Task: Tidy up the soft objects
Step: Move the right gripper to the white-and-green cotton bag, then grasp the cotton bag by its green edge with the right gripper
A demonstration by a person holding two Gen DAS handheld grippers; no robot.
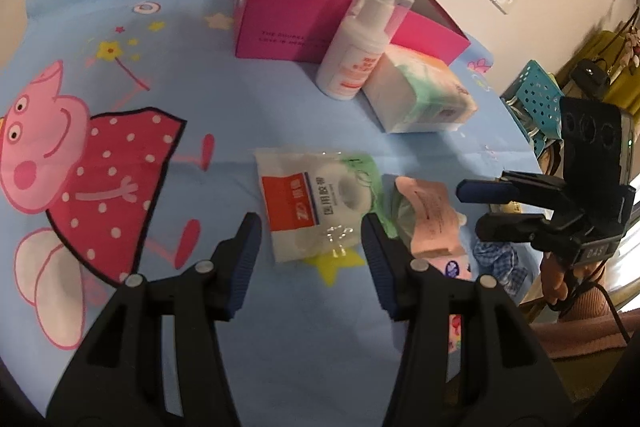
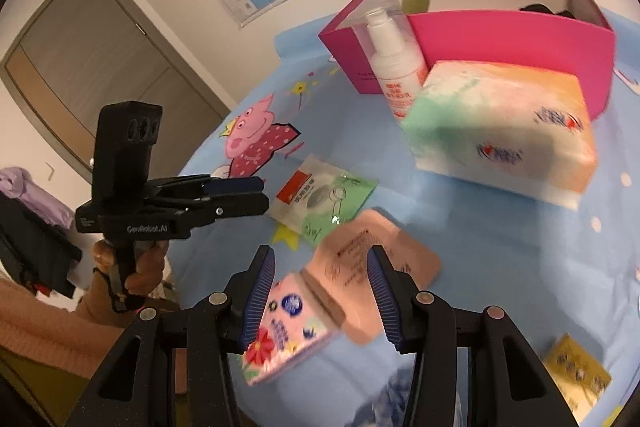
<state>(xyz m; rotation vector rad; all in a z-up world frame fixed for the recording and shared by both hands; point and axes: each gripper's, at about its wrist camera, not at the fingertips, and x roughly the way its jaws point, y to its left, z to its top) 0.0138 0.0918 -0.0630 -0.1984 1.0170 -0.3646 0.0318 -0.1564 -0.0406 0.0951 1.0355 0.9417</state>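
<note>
A: Left wrist view? 
B: Looks steeply down, near the blue sheet [image 1: 180,75], toward its far edge and the pink box [image 1: 288,27].

A: Right wrist view? 
B: Similar pitch, near the sheet. Both share the tape packet [image 2: 320,199].

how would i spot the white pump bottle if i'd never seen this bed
Find the open pink box at the far side of the blue cartoon sheet. The white pump bottle stands upright against its front wall, beside a tissue pack. It is the only tall, clear-capped thing there.
</note>
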